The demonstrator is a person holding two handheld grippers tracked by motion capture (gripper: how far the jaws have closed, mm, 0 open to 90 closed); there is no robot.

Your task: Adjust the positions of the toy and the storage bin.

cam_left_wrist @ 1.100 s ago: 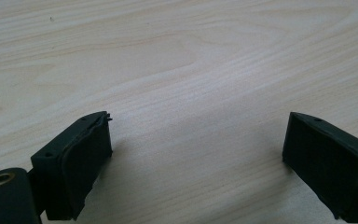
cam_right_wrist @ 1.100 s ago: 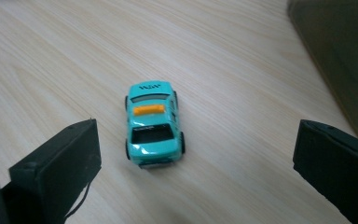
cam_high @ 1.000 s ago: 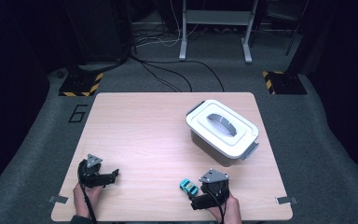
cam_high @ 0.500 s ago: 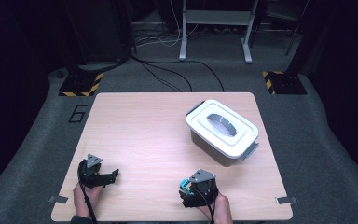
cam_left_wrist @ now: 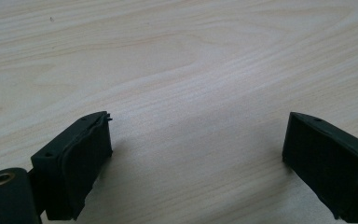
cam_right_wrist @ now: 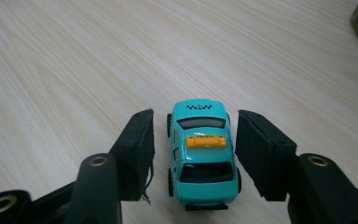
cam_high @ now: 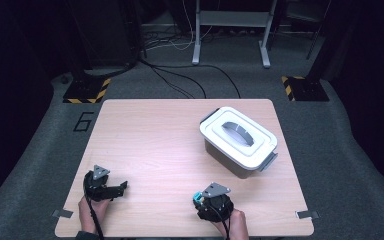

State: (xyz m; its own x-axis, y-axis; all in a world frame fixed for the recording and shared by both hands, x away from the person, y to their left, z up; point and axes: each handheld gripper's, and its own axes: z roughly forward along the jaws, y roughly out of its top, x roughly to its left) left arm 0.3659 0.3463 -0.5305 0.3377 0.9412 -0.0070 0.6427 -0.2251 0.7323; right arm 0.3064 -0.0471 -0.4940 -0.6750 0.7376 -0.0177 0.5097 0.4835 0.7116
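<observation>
The work in hand is picking up the toy taxi, a small turquoise car with a yellow roof sign, and it stands at the very start. The car sits on its wheels on the worktop, squarely between the two jaws of the right claw, its length running the same way as they do. A thin strip of wood shows on each side between the car's flanks and the pads, so the right claw is apart and flanking the car, not clamped on it. The grip itself is not yet made, and the lift and any carrying are left to do. A white lidded box stands well ahead of the right claw and off to its right, its lid on; judging by that, it may be where the car is meant to go, though nothing settles this.

The left claw hangs low over bare wood with its jaws wide apart and nothing between them.

Against the frame of a second ago, the right claw has slid over the car: then the turquoise body lay just to its left, clear of the jaws, and now it peeks out from under the claw. Its jaws have just been closing in on the car. The left claw and the box sit as they did.
</observation>
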